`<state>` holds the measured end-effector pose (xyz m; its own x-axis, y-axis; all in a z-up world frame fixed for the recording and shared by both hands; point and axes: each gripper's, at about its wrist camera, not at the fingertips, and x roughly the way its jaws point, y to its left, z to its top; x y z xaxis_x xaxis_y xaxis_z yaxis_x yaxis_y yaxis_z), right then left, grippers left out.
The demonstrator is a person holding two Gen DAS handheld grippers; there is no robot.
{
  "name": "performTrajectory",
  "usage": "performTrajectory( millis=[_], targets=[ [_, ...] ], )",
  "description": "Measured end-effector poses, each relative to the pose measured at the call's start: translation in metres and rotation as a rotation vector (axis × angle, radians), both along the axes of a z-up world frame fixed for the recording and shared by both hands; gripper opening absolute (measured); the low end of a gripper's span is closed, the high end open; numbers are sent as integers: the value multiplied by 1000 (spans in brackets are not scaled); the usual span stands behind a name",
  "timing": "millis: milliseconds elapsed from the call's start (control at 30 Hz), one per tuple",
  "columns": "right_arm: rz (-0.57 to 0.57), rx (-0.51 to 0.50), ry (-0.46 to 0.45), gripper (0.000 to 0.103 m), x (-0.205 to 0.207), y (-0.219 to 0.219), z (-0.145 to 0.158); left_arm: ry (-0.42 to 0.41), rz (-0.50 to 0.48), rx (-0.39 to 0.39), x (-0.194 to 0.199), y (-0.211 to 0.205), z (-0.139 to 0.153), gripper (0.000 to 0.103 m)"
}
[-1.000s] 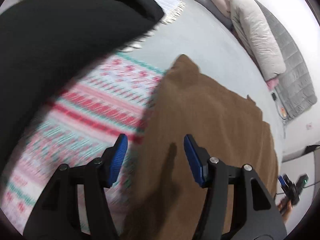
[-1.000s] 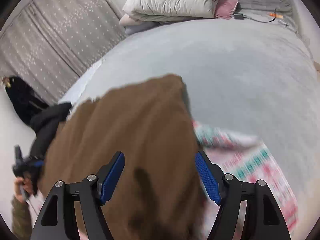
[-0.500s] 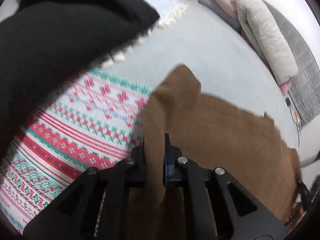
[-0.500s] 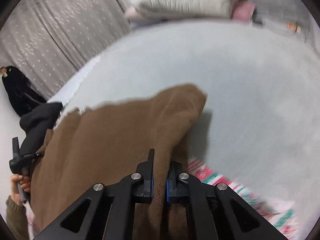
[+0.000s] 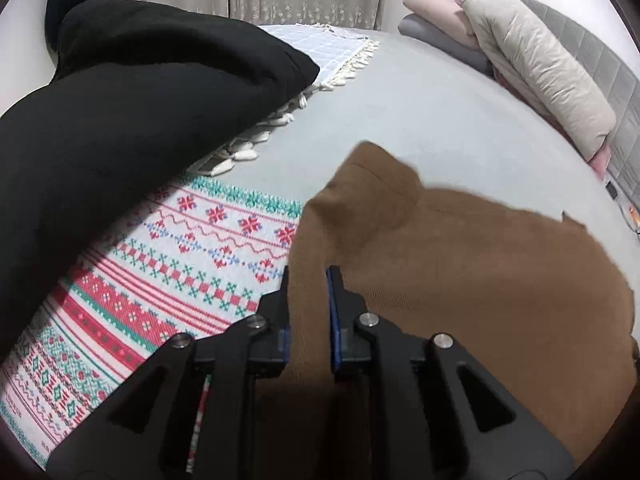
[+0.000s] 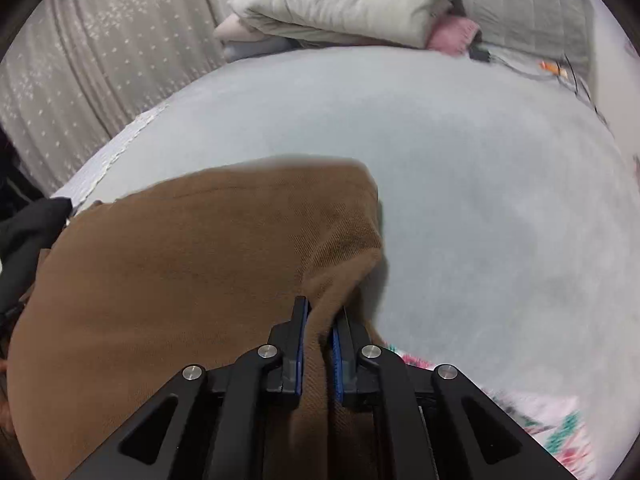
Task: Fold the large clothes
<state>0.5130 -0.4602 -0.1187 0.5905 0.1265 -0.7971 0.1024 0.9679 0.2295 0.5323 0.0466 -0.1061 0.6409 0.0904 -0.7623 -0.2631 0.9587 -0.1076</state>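
Observation:
A large brown garment [image 5: 460, 280] lies spread on the grey bed, over a patterned red, green and white knit cloth [image 5: 168, 288]. My left gripper [image 5: 308, 276] is shut on the garment's left edge, with a raised fold of brown cloth pinched between the jaws. In the right wrist view the same brown garment [image 6: 180, 272] fills the left half. My right gripper [image 6: 320, 312] is shut on its right edge, the cloth bunched up between the jaws.
A black garment [image 5: 120, 120] is piled at the left on a fringed white blanket [image 5: 320, 48]. Folded pillows and quilts [image 5: 536, 72] lie at the bed's far end. Cables [image 6: 560, 72] lie by the headboard. Grey bed surface [image 6: 480, 200] stretches ahead.
Both grippers were open above the brown garment one second ago. They closed on its edges half a second ago and now hold it, the pinched folds lifted slightly.

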Motion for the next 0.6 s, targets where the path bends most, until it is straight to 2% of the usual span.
performTrajectory(
  millis=[100, 167, 233, 300, 367, 433, 533, 600],
  targets=[
    [-33, 31, -3, 14, -5, -13, 4, 4, -3, -29, 1, 3, -3, 25],
    [-44, 31, 32, 32, -3, -15, 0, 18, 1, -67, 0, 8, -2, 27],
    [-49, 17, 39, 42, -6, -16, 6, 17, -1, -149, -13, 21, 12, 27],
    [-58, 30, 35, 46, -19, -19, 24, 14, 2, -227, -29, 33, 29, 31],
    [-84, 122, -28, 64, -49, -30, 45, -16, 7, -264, -55, 46, 52, 42],
    [-110, 216, -73, 76, -80, -40, 61, -38, -7, -284, -87, 55, 68, 67],
    [-103, 391, -77, 81, -127, -51, 72, -21, -42, -354, -130, 66, 75, 77],
    [-104, 520, -6, 81, -156, -53, 65, 34, -54, -408, -151, 76, 65, 79]
  ],
)
